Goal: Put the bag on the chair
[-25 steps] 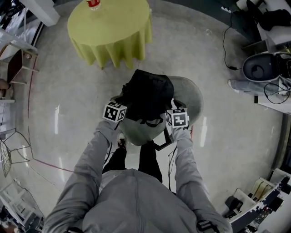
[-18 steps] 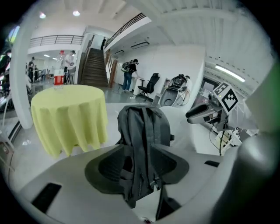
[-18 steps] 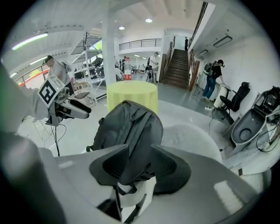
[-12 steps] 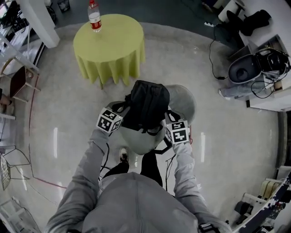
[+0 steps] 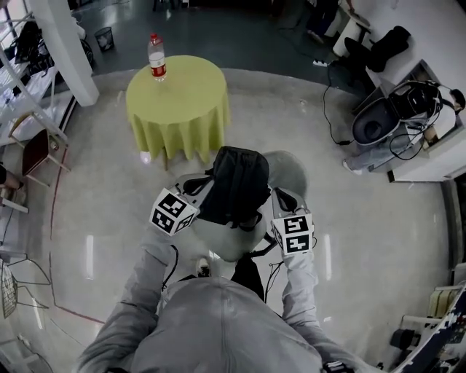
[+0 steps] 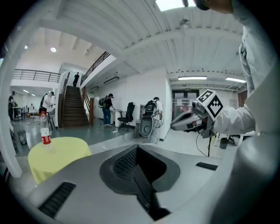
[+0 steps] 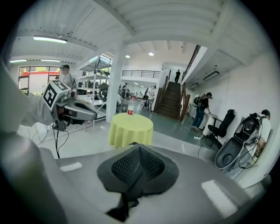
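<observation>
The black bag hangs between both grippers, right over the grey chair. I cannot tell if it touches the seat. The left gripper is closed tight on a dark strap of the bag. The right gripper is closed on a strap too. Behind the chair is a yellow table with a bottle on it

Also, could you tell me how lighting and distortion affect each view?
Head view: dim, glare streaks on the glossy floor, the backpack a near-featureless dark mass. Left gripper view and right gripper view: heavy fisheye bending, black vignetted corners, ceiling lights blown out.
</observation>
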Available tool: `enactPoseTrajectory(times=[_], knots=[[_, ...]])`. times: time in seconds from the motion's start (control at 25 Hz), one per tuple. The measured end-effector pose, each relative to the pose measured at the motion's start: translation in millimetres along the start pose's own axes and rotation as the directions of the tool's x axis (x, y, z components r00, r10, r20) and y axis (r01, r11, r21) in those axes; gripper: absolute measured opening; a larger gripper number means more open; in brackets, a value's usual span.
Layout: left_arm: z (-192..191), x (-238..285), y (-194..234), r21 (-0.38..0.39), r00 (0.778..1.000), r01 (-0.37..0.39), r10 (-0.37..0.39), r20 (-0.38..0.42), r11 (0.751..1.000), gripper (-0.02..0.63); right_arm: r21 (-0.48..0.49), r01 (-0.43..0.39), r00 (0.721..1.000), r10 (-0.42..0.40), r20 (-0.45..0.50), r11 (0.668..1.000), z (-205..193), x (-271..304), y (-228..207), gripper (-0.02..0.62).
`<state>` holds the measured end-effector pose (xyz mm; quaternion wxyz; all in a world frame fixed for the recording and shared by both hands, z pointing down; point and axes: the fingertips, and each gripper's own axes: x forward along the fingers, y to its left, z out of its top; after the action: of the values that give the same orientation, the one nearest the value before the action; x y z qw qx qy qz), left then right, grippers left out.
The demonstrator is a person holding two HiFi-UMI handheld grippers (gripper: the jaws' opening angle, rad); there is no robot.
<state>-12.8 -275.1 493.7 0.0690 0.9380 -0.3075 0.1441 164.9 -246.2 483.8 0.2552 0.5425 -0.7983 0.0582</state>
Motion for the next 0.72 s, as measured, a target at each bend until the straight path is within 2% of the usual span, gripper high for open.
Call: enactPoseTrajectory(times=[0.32,0.52,0.72], knots=[[68,-27,-4,0.076,0.996,-0.041,0.034,0.088,0.996,0.006,-0.025,0.011,0.989,-0.007,0.146,1.0,69,-33,5,0.011],[115,-49,-15,0.13,0.981,-0.037,0.012,0.195,0.991,0.005,-0.086,0.048,0.97,-0.026,0.24,0.995,111,-54,14,0.011],[134,-60,-22,0.183,0.975,-0.045,0.003,0.223,0.982,0.006,-0.085,0.042,0.962,-0.018,0.271,0.995,126,-64,22,0.011]])
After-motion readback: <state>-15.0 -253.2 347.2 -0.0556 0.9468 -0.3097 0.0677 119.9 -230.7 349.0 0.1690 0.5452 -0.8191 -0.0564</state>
